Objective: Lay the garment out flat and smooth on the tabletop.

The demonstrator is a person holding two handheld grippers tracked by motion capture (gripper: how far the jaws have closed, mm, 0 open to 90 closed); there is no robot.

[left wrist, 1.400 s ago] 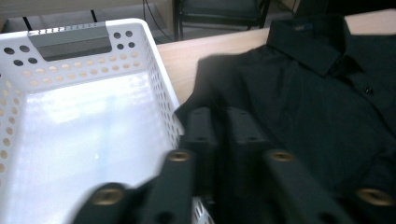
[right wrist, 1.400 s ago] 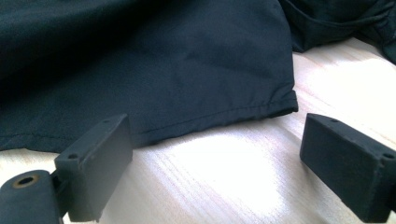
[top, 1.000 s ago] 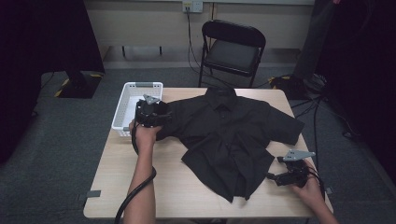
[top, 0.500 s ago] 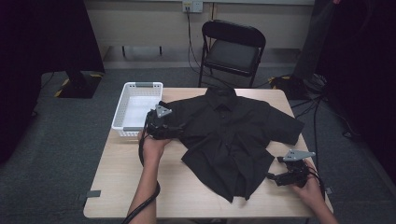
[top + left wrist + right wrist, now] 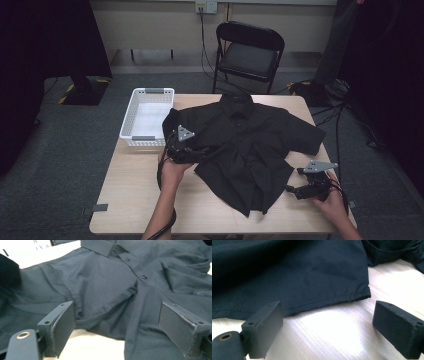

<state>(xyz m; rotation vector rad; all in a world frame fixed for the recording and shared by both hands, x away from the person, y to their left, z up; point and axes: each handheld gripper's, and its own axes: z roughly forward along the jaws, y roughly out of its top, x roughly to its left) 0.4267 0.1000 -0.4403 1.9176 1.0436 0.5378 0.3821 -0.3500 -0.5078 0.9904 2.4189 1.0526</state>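
The left gripper [image 5: 186, 150], jaws just opened wide, sits at the black shirt's [image 5: 240, 145] 9 o'clock edge; the right gripper [image 5: 300, 190], jaws apart and empty, rests at 4 o'clock.

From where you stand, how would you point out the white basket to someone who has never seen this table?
Start at the wooden table in front of the black folding chair. Across its middle lies a black shirt; go to the table's far left corner, just past the shirt's sleeve. There sits the white basket, a shallow rectangular tray with slotted walls, the only white thing on the table.
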